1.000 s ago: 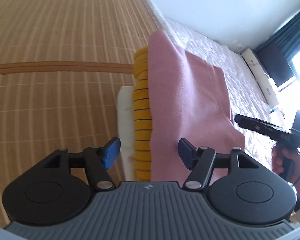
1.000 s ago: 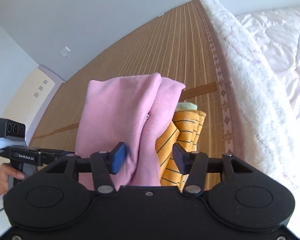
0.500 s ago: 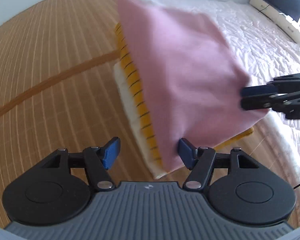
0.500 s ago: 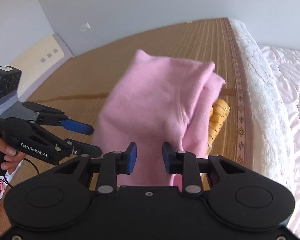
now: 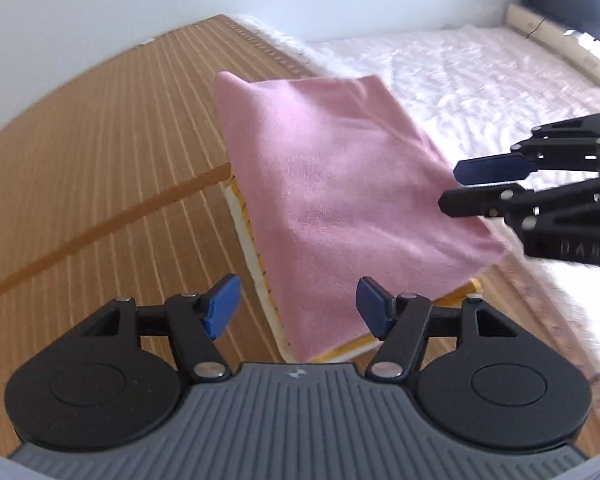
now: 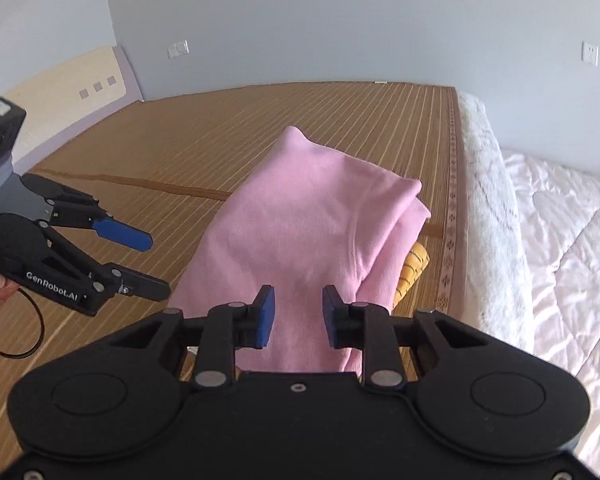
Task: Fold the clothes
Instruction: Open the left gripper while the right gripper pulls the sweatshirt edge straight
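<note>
From the left wrist I see my left gripper (image 5: pixel 298 308) with its blue pads set wide apart and nothing pinched between them; the near corner of the pink garment (image 5: pixel 332 200) lies below the gap, not gripped. That garment sits folded into a flat rectangle on top of a stack – a yellow striped garment (image 5: pixel 456 294) shows at its lower edge and a white layer (image 5: pixel 246 236) peeks out along the left side. The stack rests on the bamboo mat (image 5: pixel 100 168), near the quilted bedding (image 5: pixel 480 80). My right gripper (image 5: pixel 458 186) enters from the right, its fingers close together just beside the pink edge; I cannot tell from here whether it touches the cloth.

From the right wrist the picture is plainer: the right gripper (image 6: pixel 298 316) has its jaws narrowed to a small gap, the pink garment (image 6: pixel 308 224) lying beneath and beyond them, nothing clamped that I can make out. The left gripper (image 6: pixel 156 260) hangs spread open over the mat to the left, apart from the cloth.

I judge this piece folded and stacked, with both tools free – so the step in hand is finishing this item. Next I would either square up the loose right-hand fold, which looks bulgy, or go for a fresh garment; none shows here
</note>
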The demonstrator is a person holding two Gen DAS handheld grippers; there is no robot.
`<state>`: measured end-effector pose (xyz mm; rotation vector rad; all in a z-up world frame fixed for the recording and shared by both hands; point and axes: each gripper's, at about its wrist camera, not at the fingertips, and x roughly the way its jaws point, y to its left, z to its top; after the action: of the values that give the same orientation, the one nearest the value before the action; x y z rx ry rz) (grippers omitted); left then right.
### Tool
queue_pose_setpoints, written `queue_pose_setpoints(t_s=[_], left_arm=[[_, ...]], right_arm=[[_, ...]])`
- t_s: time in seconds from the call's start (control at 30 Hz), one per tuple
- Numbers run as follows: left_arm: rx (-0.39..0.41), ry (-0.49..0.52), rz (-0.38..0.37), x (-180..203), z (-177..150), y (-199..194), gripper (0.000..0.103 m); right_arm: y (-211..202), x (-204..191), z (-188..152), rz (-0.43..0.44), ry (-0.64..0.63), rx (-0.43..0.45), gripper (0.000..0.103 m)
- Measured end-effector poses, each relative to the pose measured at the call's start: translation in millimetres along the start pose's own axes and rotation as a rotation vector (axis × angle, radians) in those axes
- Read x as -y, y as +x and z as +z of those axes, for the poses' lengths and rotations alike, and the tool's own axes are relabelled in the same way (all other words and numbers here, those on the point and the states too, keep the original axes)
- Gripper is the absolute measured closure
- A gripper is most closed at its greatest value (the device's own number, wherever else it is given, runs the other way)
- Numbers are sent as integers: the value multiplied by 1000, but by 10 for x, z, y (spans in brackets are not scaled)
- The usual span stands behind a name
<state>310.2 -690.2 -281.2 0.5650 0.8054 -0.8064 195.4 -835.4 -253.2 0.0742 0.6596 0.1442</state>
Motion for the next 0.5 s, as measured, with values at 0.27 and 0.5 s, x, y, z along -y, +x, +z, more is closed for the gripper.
queue_pose_setpoints(t_s=[0.27,0.5], left_arm=[[-99,-55,50,-6,-244,261,33],[-121,-42,60,-2,-329,224,33]], right_arm=[[236,-215,-356,-71,-64,-110,67],[-30,-273,-503,-74,-45,-140,64]])
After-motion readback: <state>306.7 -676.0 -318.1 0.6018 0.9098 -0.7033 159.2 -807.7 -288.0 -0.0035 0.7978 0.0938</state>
